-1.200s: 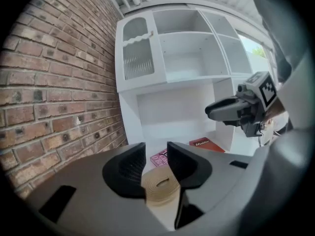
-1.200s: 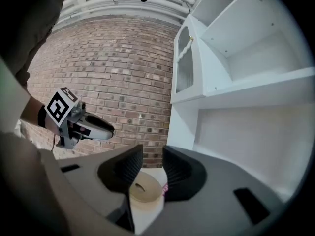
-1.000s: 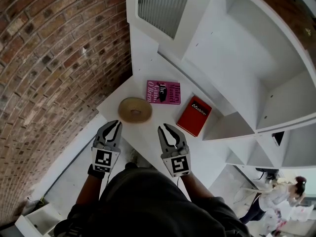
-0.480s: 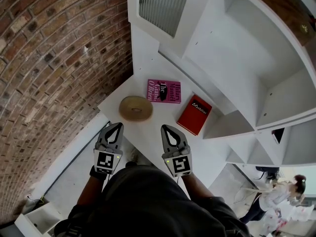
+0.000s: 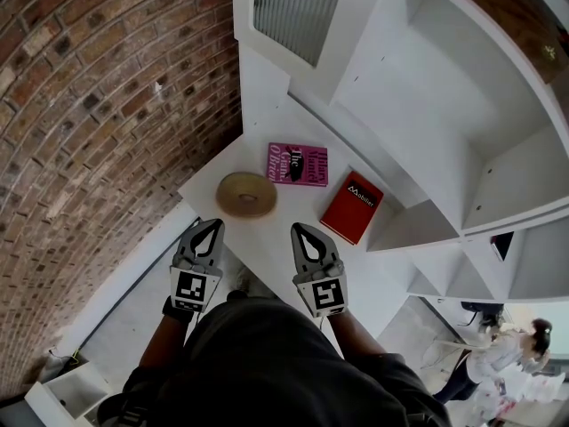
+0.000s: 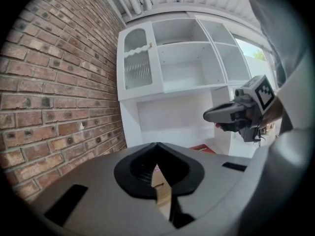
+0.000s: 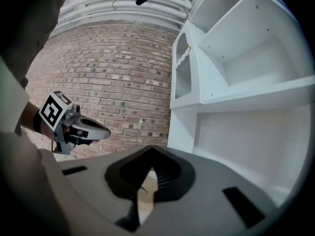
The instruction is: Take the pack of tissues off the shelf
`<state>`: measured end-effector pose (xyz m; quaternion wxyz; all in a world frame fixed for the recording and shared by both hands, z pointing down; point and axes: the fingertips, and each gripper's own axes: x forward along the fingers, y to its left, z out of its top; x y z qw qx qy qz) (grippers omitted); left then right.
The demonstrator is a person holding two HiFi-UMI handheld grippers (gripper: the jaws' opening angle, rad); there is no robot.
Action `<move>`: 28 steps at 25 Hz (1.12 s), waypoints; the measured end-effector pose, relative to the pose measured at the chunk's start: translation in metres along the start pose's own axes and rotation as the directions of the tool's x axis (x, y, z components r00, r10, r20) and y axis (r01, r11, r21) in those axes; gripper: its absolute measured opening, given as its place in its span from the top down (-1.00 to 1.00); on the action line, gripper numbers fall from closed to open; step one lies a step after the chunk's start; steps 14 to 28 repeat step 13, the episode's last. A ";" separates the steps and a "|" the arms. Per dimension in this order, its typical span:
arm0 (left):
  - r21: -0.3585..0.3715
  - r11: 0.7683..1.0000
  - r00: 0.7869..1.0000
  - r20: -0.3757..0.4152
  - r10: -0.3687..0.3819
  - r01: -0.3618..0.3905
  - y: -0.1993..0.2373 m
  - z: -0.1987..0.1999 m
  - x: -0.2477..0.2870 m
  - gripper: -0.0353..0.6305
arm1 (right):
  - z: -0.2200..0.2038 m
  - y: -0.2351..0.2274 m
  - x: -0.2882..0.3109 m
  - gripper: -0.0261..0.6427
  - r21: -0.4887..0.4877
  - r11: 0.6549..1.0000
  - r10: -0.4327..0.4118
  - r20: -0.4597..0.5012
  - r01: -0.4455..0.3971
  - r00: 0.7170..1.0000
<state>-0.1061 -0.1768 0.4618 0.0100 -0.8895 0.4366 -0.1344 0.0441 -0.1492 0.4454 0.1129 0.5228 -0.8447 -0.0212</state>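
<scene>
So the red flat rectangular pack (image 5: 351, 207) with white lettering (I'm taking that as the tissues, can't swear to it from here) lies flat on the white ledge (image 5: 267, 243) of the tall white shelving unit (image 5: 418, 105), over toward the right side of the ledge, with nothing touching it. Just to its left, apart from it, sits a pink paperback book (image 5: 298, 164), also flat, and further left again a round tan wooden disc (image 5: 246, 195) near the ledge's front edge. Both tools hang side by side in front of the ledge, pointing at it and short of everything on it. The left gripper (image 5: 212, 228) has its jaws pressed fully together with nothing between them, tip lined up roughly with the disc. The right gripper (image 5: 300, 232) is the same story, jaws closed tight and empty, and it's the one nearer the red pack. A red-brown brick wall (image 5: 89, 105) runs along the left of the whole setup.
</scene>
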 end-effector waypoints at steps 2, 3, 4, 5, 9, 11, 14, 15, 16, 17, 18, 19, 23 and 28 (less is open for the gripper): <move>-0.002 1.000 1.000 0.001 0.002 -0.002 0.000 0.000 0.000 0.89 | -0.001 0.000 0.001 0.92 0.001 1.000 0.003 -0.001 -0.003 1.000; -0.003 1.000 1.000 0.002 0.003 -0.003 0.000 0.000 0.000 0.89 | -0.001 0.000 0.001 0.92 0.002 1.000 0.004 -0.001 -0.004 1.000; -0.003 1.000 1.000 0.002 0.004 -0.004 0.001 0.000 0.000 0.89 | -0.001 0.000 0.001 0.92 0.001 1.000 0.005 0.000 -0.005 1.000; -0.004 1.000 1.000 0.002 0.006 -0.006 0.001 -0.001 0.000 0.89 | -0.001 0.000 0.001 0.92 0.001 1.000 0.006 0.000 -0.006 1.000; 0.000 1.000 1.000 -0.005 0.008 -0.008 0.000 -0.002 0.001 0.89 | -0.002 0.000 0.001 0.92 0.003 1.000 0.009 0.001 -0.009 1.000; 0.002 1.000 1.000 -0.006 0.009 -0.009 0.000 -0.002 0.001 0.89 | -0.002 -0.001 0.001 0.92 0.003 1.000 0.010 0.002 -0.010 1.000; 0.004 1.000 1.000 -0.007 0.009 -0.009 0.000 -0.002 0.001 0.89 | -0.003 -0.001 0.001 0.92 0.003 1.000 0.010 0.004 -0.010 1.000; 0.004 1.000 1.000 -0.007 0.009 -0.009 0.000 -0.002 0.001 0.89 | -0.003 -0.001 0.001 0.92 0.003 1.000 0.010 0.004 -0.010 1.000; 0.004 1.000 1.000 -0.007 0.009 -0.009 0.000 -0.002 0.001 0.89 | -0.003 -0.001 0.001 0.92 0.003 1.000 0.010 0.004 -0.010 1.000; 0.004 1.000 1.000 -0.007 0.009 -0.009 0.000 -0.002 0.001 0.89 | -0.003 -0.001 0.001 0.92 0.003 1.000 0.010 0.004 -0.010 1.000; 0.004 1.000 1.000 -0.007 0.009 -0.009 0.000 -0.002 0.001 0.89 | -0.003 -0.001 0.001 0.92 0.003 1.000 0.010 0.004 -0.010 1.000; 0.004 1.000 1.000 -0.007 0.009 -0.009 0.000 -0.002 0.001 0.89 | -0.003 -0.001 0.001 0.92 0.003 1.000 0.010 0.004 -0.010 1.000; 0.004 1.000 1.000 -0.007 0.009 -0.009 0.000 -0.002 0.001 0.89 | -0.003 -0.001 0.001 0.92 0.003 1.000 0.010 0.004 -0.010 1.000; 0.004 1.000 1.000 -0.007 0.009 -0.009 0.000 -0.002 0.001 0.89 | -0.003 -0.001 0.001 0.92 0.003 1.000 0.010 0.004 -0.010 1.000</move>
